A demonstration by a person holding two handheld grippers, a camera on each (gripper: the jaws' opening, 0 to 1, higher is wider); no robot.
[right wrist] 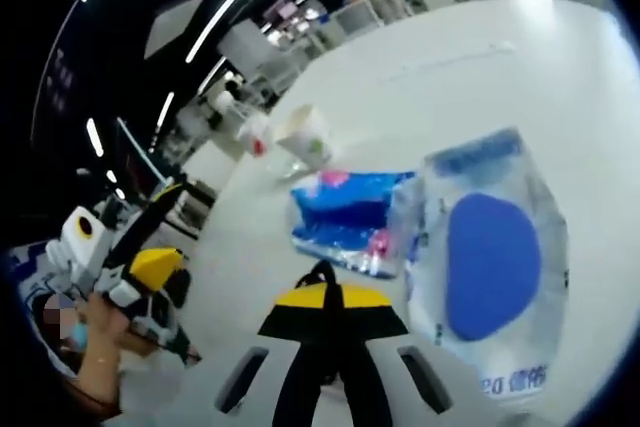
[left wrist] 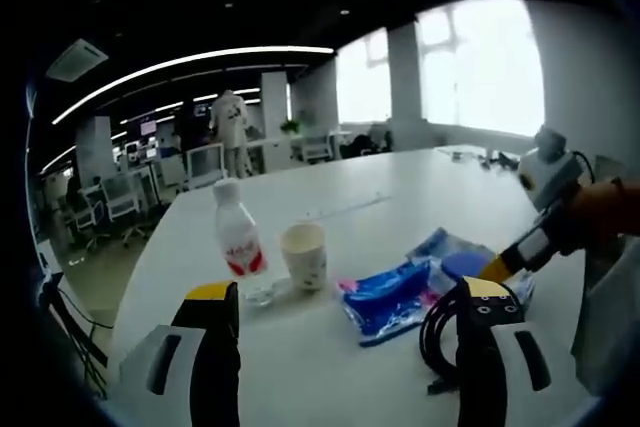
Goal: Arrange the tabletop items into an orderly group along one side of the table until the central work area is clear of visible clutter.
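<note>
Hovering over the white desk (left wrist: 420, 197), left tool (left wrist: 345, 332) has jaws spread, nothing between them. Past it: bottle (left wrist: 238, 239) left, paper cup (left wrist: 305, 255) just beside it, blue packet (left wrist: 388, 299) right, clear bag (right wrist: 490, 257) with blue pad touching the packet. Black cable (left wrist: 440, 332) coils near the right jaw. Right tool (right wrist: 331, 322) jaws pressed together, pinching nothing visible, near the packet.

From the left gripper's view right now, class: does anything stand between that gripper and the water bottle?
Nothing visible does. The left gripper is open, and bare table lies between it and the water bottle. The paper cup stands beside the bottle, to its right, not in front.
</note>
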